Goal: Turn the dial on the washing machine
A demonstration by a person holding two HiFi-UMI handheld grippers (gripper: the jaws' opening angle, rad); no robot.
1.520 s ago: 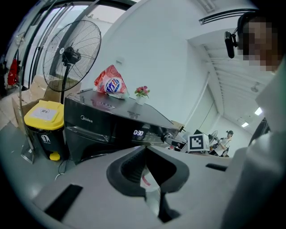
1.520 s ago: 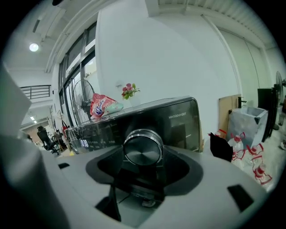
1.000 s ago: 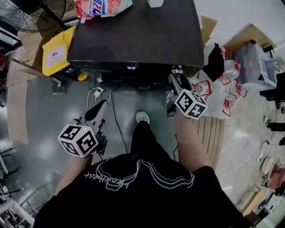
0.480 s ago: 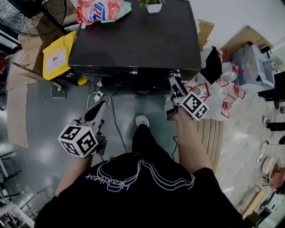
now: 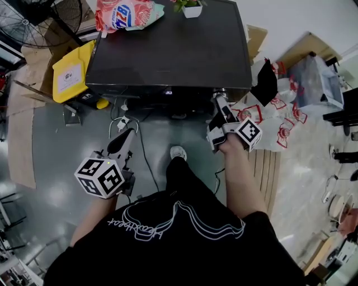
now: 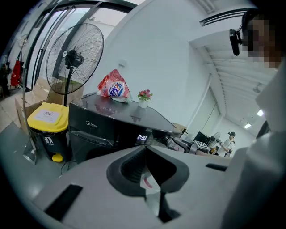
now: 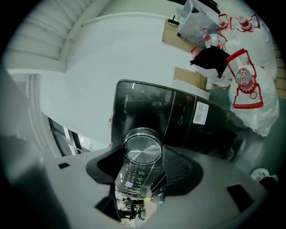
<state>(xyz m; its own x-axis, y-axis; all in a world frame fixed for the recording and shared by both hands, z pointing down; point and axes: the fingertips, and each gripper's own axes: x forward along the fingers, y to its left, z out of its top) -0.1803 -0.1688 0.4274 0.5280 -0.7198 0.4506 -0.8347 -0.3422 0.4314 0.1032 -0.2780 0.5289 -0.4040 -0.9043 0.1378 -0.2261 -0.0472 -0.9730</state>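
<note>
The black washing machine (image 5: 168,50) stands ahead of me, its lit display (image 6: 142,137) on the front panel. The silver dial (image 7: 143,150) sits at the panel's right end. My right gripper (image 5: 220,99) reaches in to it, and its dark pads press the dial's rim from both sides (image 7: 144,157). In the head view the dial (image 5: 221,90) shows only as a small glint above the fingers. My left gripper (image 5: 129,134) hangs low over the floor, well short of the machine, its jaws shut together with nothing between them (image 6: 145,150).
A detergent bag (image 5: 123,14) and a small potted plant (image 5: 192,6) rest on the machine's top. A yellow bin (image 5: 70,67) and a standing fan (image 5: 39,19) are to its left. White plastic bags (image 5: 279,117) pile up on the right. Cables (image 5: 142,148) trail across the floor.
My right gripper has rolled about the dial while staying closed on it; its marker cube has swung round and slightly rightward. The left gripper has hardly moved.
</note>
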